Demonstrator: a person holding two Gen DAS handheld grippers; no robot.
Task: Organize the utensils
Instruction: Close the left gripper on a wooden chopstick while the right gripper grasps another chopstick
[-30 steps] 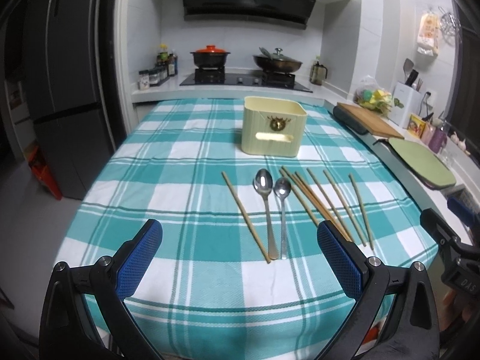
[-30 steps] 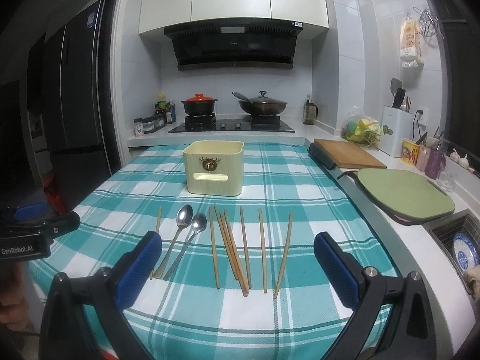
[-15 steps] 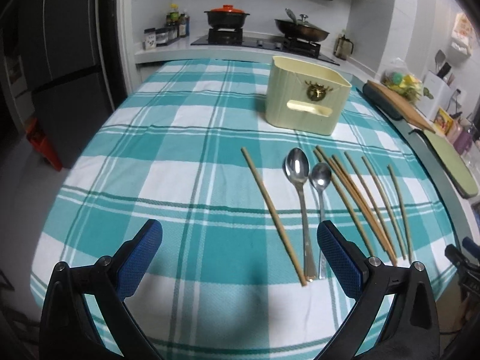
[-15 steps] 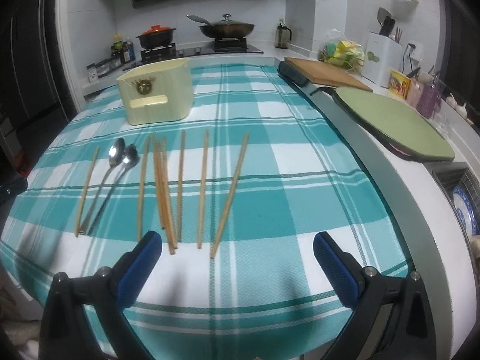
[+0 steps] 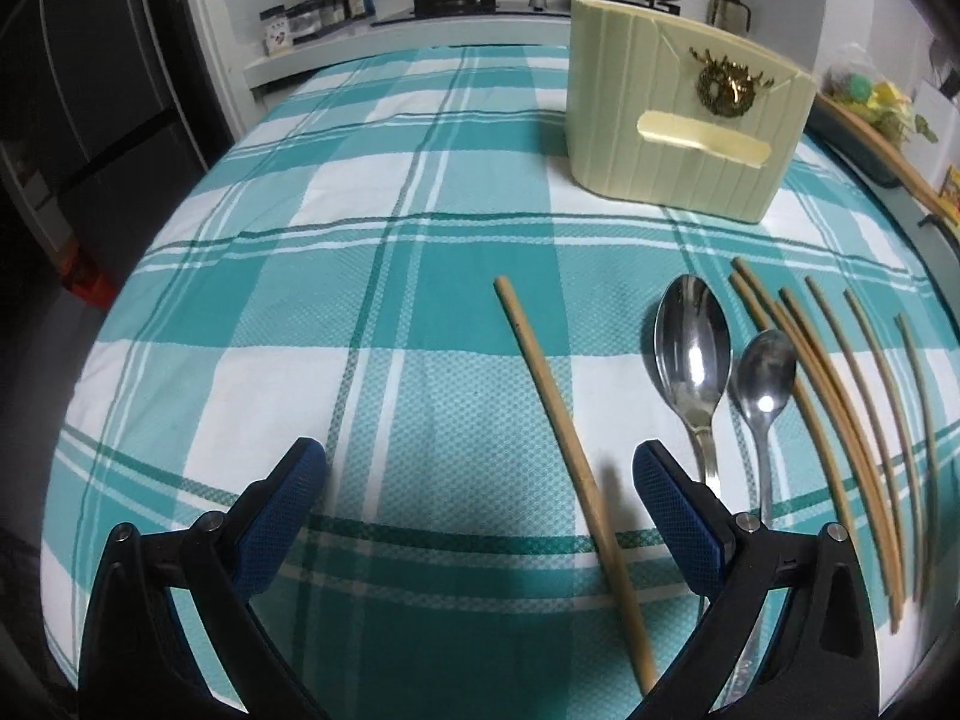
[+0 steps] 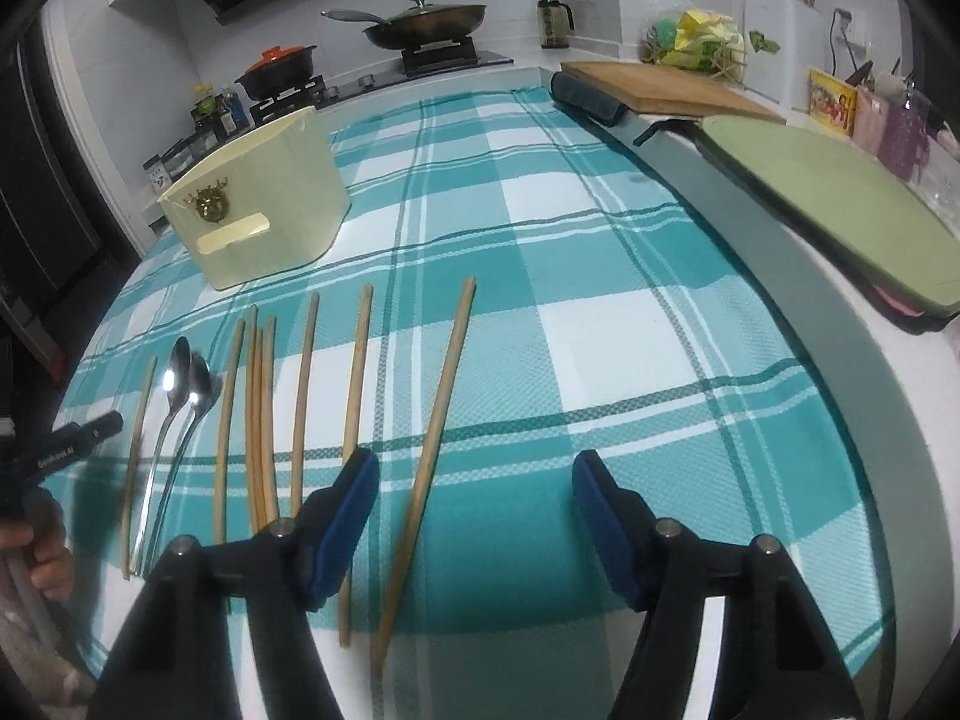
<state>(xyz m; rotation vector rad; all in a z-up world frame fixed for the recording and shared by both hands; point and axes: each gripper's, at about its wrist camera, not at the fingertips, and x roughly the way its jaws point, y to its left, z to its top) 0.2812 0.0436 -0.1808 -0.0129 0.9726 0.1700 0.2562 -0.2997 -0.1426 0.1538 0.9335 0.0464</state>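
Two chopsticks are lying between open jaws: the rightmost chopstick (image 6: 441, 420) inside the closing right gripper (image 6: 474, 510), the leftmost chopstick (image 5: 564, 414) inside the left gripper (image 5: 480, 510). Neighbouring chopsticks (image 6: 354, 384) are risking getting pinched or rolling.

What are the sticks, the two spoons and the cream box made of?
The chopsticks look like bamboo or wood: matte, pale tan. The spoons look like polished steel, mirror-bright with sharp glints. The box seems to be smooth ribbed plastic, with a gold-coloured emblem.
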